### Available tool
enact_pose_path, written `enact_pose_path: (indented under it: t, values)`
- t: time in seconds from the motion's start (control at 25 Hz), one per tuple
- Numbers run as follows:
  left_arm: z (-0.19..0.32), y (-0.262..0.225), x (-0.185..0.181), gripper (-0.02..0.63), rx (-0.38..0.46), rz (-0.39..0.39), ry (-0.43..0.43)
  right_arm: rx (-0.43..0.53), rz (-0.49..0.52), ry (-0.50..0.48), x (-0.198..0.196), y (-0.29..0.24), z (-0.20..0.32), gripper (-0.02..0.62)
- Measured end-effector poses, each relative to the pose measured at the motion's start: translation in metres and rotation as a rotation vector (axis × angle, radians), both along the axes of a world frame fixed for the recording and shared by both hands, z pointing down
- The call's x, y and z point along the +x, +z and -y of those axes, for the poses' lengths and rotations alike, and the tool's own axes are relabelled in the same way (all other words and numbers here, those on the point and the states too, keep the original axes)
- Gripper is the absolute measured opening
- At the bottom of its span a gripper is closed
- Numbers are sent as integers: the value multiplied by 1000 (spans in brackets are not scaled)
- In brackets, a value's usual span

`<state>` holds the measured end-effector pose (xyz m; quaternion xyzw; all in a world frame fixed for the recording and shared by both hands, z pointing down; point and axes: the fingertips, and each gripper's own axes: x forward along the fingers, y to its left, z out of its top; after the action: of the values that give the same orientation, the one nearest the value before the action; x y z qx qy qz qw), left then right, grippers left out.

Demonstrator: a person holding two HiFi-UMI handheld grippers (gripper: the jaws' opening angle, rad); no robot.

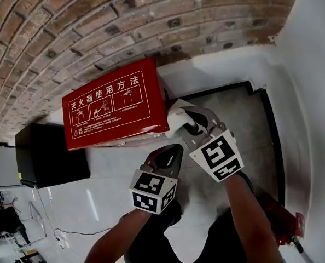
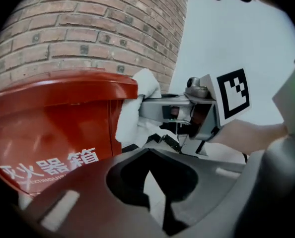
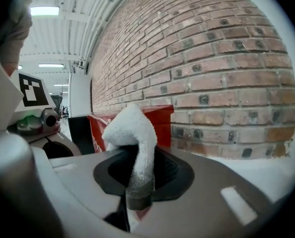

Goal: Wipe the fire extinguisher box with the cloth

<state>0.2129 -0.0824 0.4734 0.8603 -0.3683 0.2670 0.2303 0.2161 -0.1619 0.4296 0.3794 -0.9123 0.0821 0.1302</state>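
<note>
The red fire extinguisher box stands on the floor against the brick wall, white instruction print on its lid. My right gripper is shut on a white cloth, which is pressed against the box's right end. In the right gripper view the cloth bulges out of the jaws in front of the red box. My left gripper hangs just below the box's near right corner, shut and holding nothing. In the left gripper view the cloth lies against the box at its top corner.
A black case stands on the floor left of the red box. A red extinguisher lies at the bottom right beside the white wall. A thin cable runs over the pale floor at the lower left.
</note>
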Motion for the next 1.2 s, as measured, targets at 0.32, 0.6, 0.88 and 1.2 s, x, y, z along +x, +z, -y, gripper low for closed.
enact_pose_path:
  t: [0.32,0.6,0.88,1.2]
  values:
    - [19,45,-4,0,14,26,-29,87,22,7,-7,16,89,87]
    - [21,71,6,0,28,36,-14,111,12,31,-9,26,155,87]
    - [17,73,-1,0,67,55,-31,119,-6,89,5,35,178,89]
    - [17,91,-21,0,60,73,-96,96,0,-67,33,59,47,89]
